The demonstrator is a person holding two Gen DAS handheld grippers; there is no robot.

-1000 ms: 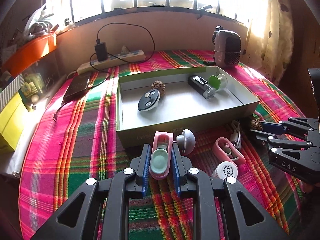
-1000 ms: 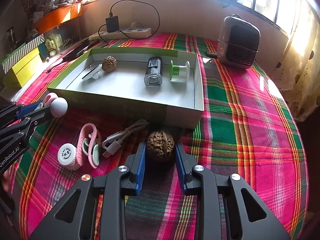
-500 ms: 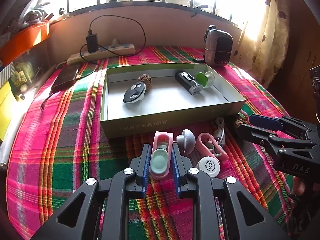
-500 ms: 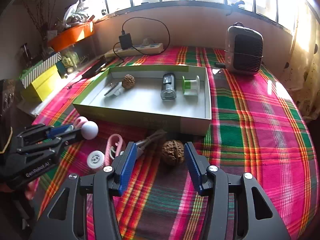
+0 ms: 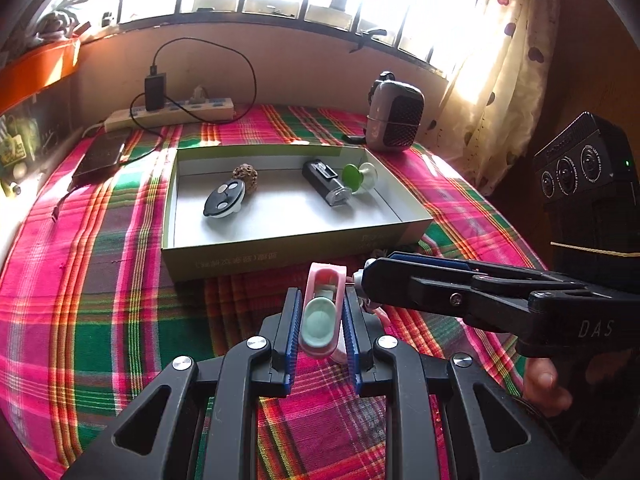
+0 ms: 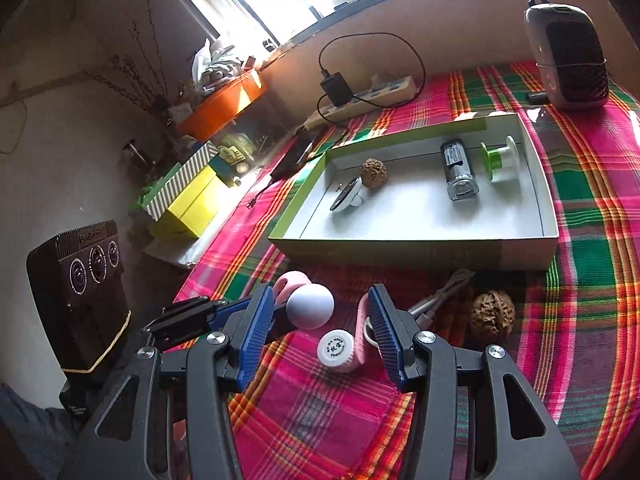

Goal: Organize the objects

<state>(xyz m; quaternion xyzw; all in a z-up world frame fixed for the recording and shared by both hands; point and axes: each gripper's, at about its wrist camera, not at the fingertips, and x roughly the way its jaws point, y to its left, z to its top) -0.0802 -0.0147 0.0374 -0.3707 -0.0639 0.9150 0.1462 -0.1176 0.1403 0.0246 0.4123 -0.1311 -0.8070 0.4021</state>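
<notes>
Left gripper (image 5: 321,322) pinches the pink clip (image 5: 322,312); right gripper (image 6: 320,330), spread and empty, crowds it and risks knocking it loose.

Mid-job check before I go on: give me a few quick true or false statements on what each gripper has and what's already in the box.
1. The left gripper is shut on the pink clip. True.
2. The right gripper clamps the walnut. False: its jaws are open, and that walnut lies on the cloth to their right.
3. The box holds a green spool. True.
4. The box is empty of walnuts. False: one walnut lies inside.
5. The white cap is in the box. False: it sits on the cloth.
</notes>
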